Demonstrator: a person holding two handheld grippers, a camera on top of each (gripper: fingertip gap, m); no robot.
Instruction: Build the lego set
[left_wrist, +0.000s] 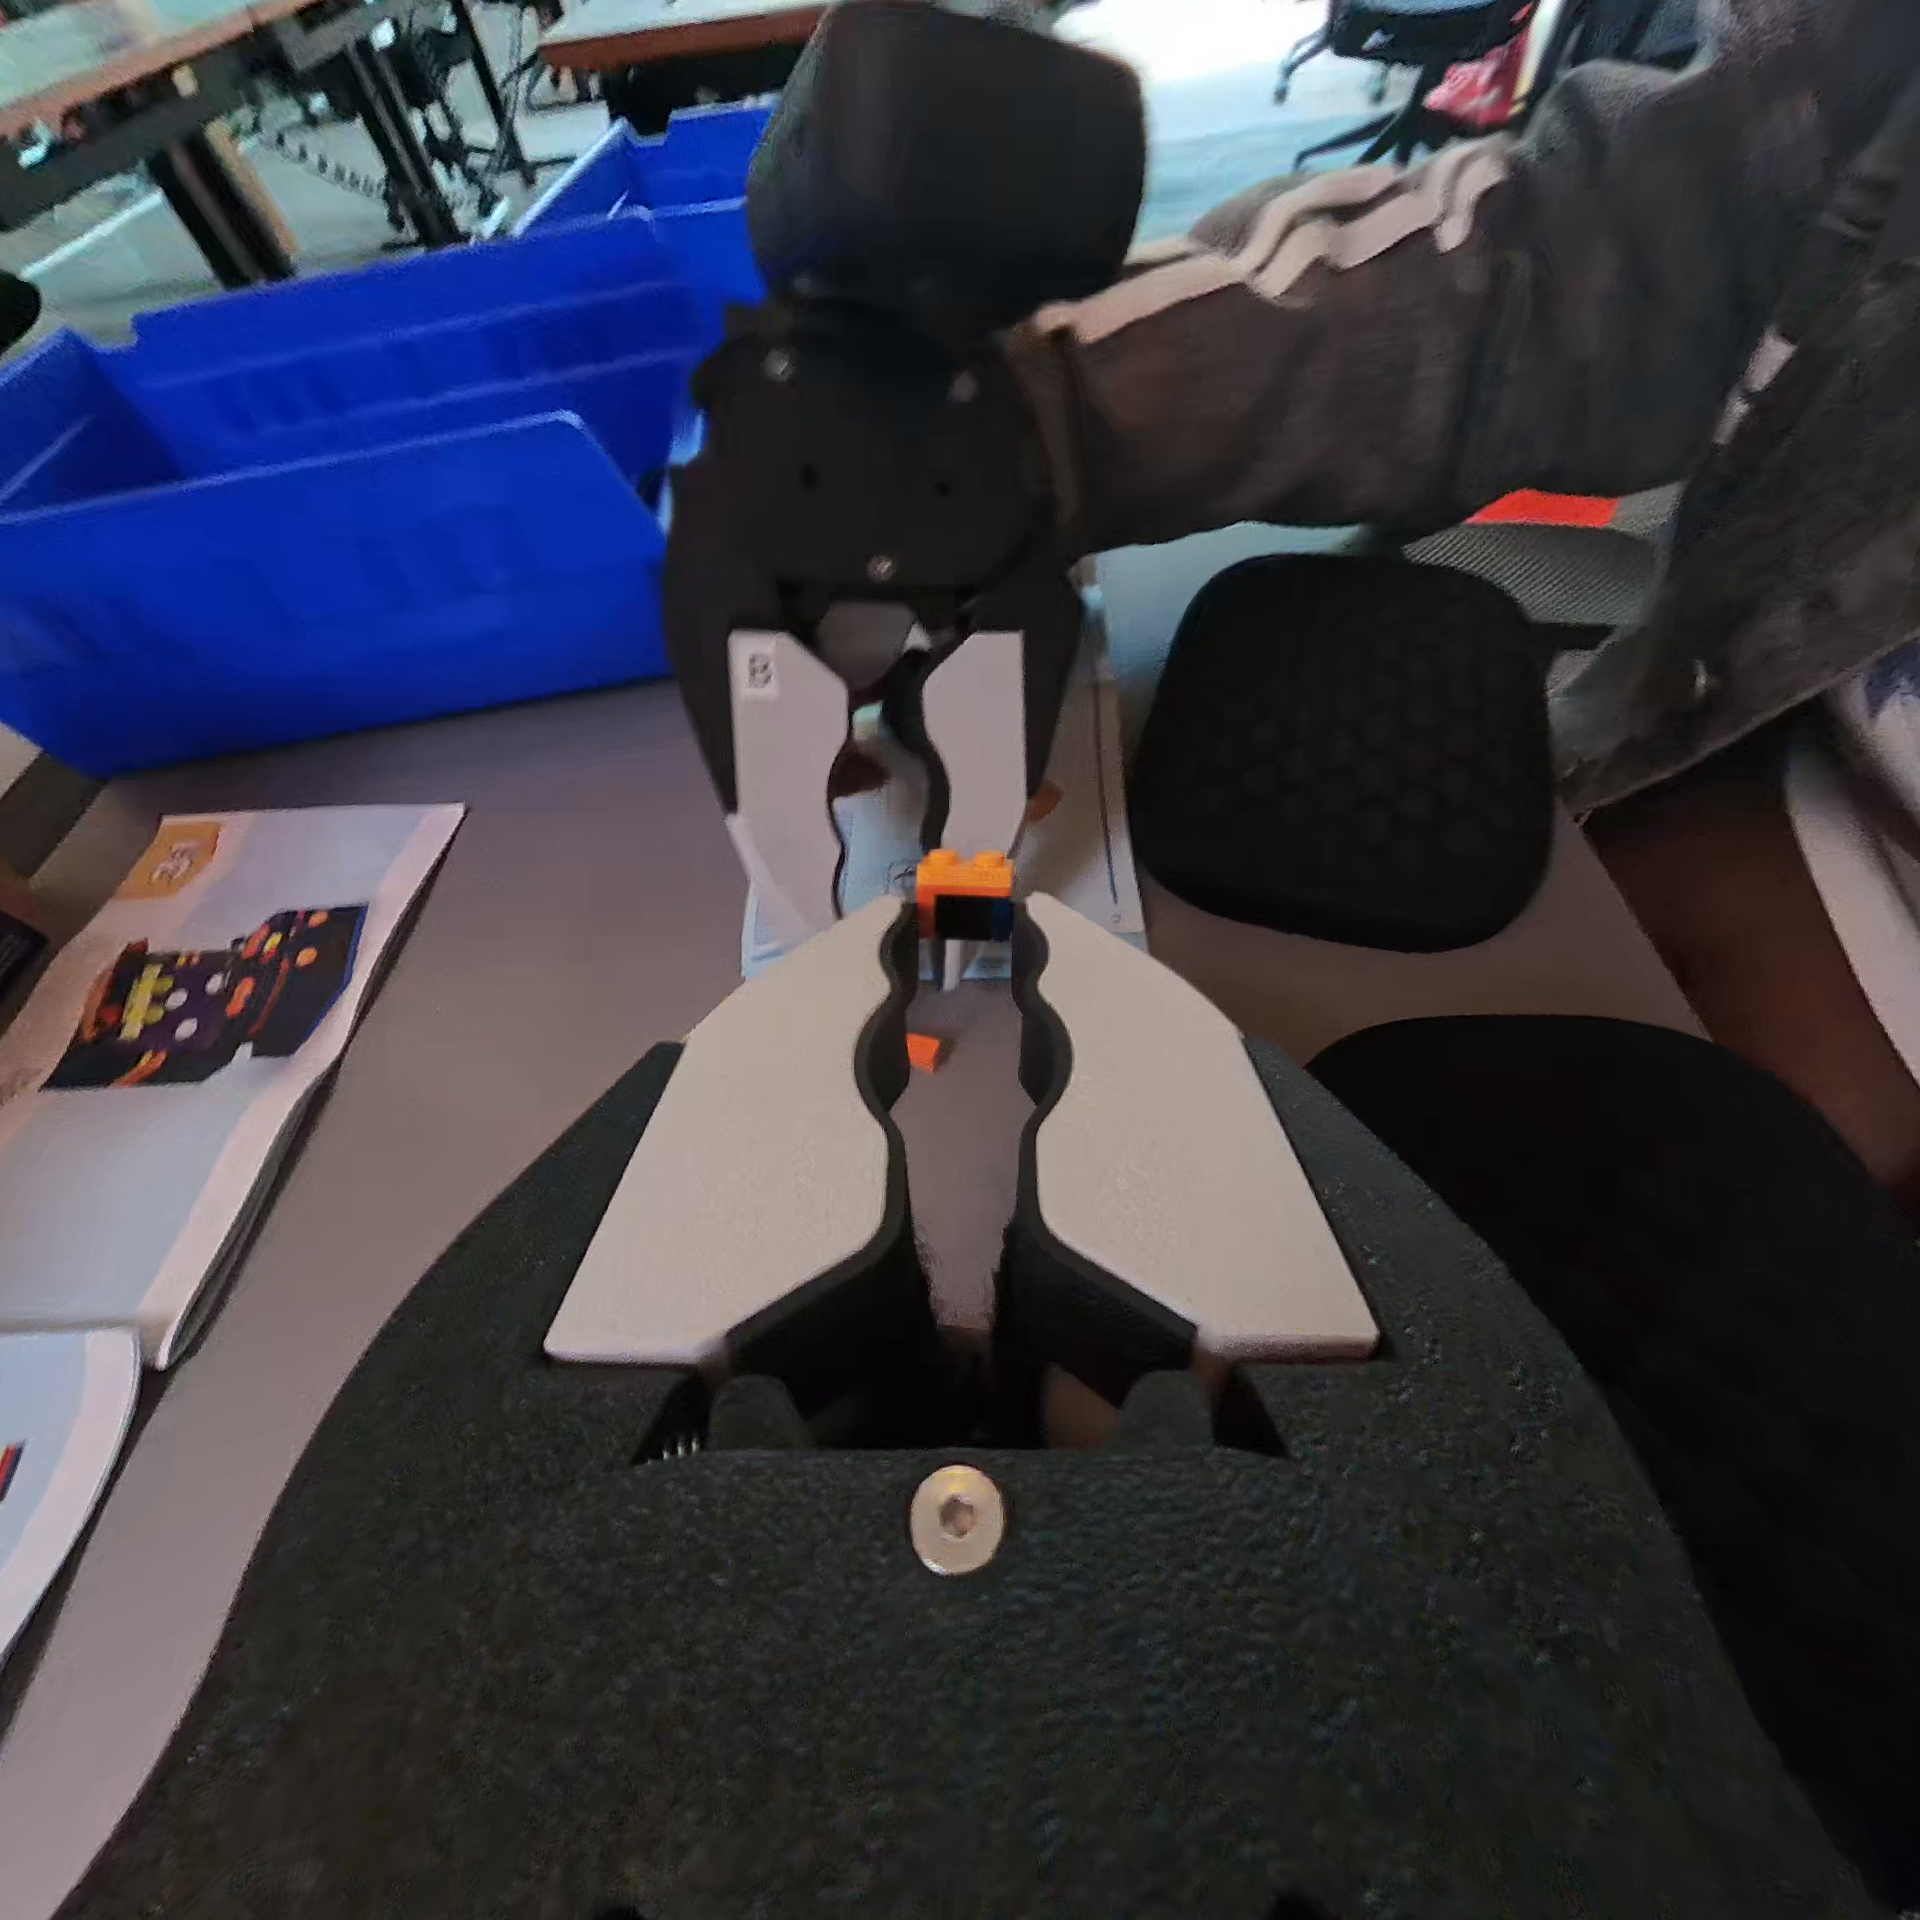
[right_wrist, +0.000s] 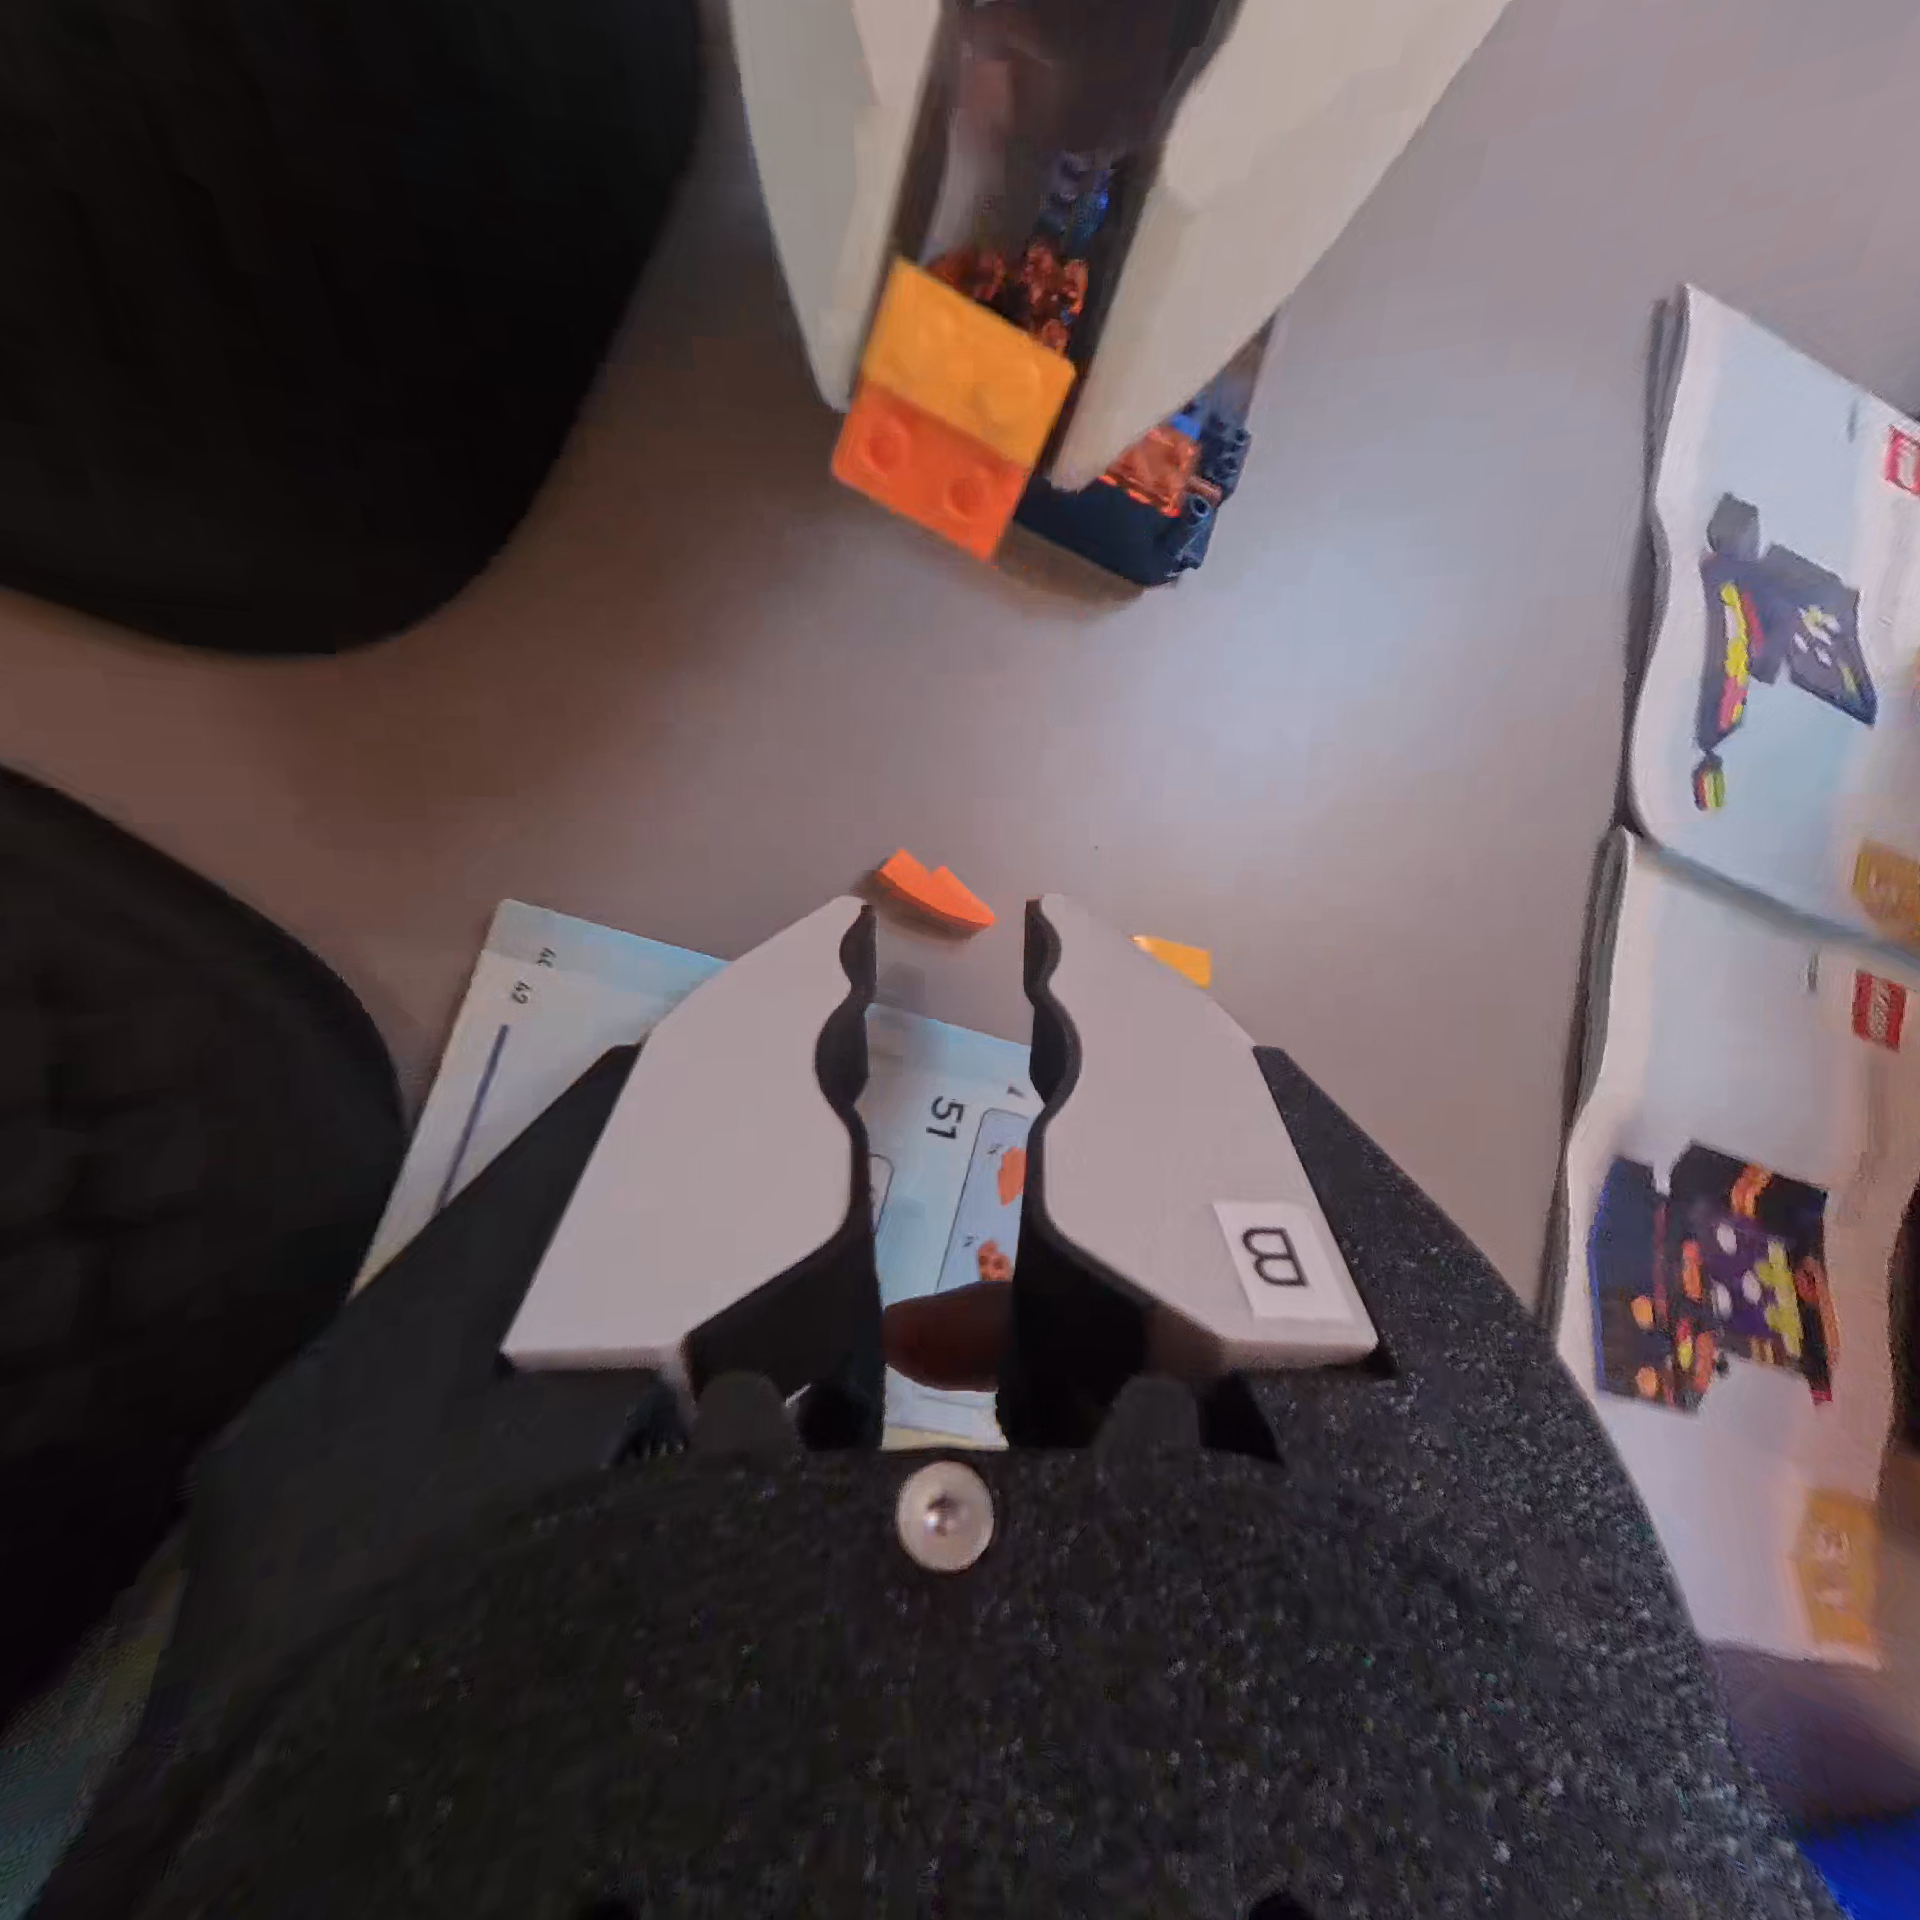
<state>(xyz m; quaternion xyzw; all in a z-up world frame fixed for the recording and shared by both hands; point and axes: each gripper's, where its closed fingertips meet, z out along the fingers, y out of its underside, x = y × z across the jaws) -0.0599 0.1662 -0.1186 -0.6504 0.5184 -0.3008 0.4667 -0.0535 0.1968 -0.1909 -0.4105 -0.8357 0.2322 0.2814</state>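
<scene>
My left gripper (left_wrist: 964, 914) is shut on a small brick assembly (left_wrist: 964, 899) with an orange brick on top and black and blue parts below, held above the grey table (left_wrist: 582, 852). In the right wrist view the left gripper (right_wrist: 961, 431) grips the same assembly (right_wrist: 971, 364) from the top of the frame. A dark blue part with clear orange bits (right_wrist: 1132, 514) shows beside one finger; I cannot tell if it is joined. My right gripper (right_wrist: 951, 914) is open and empty, with two small orange slope pieces (right_wrist: 930, 899) on the table just beyond its tips. It hangs fingers-down behind the assembly (left_wrist: 888, 883).
Blue bins (left_wrist: 312, 520) stand at the back left. Instruction booklets (left_wrist: 208, 1039) (right_wrist: 1766, 623) lie to the side, and a leaflet (right_wrist: 582, 1018) lies under my right gripper. A yellow-orange piece (right_wrist: 1174, 961) lies by it. Black chair seats (left_wrist: 1340, 748) (right_wrist: 260, 312) border the table. A sleeve (left_wrist: 1403, 364) reaches across. Some 8 centimeters of space lies between my two pairs of fingers.
</scene>
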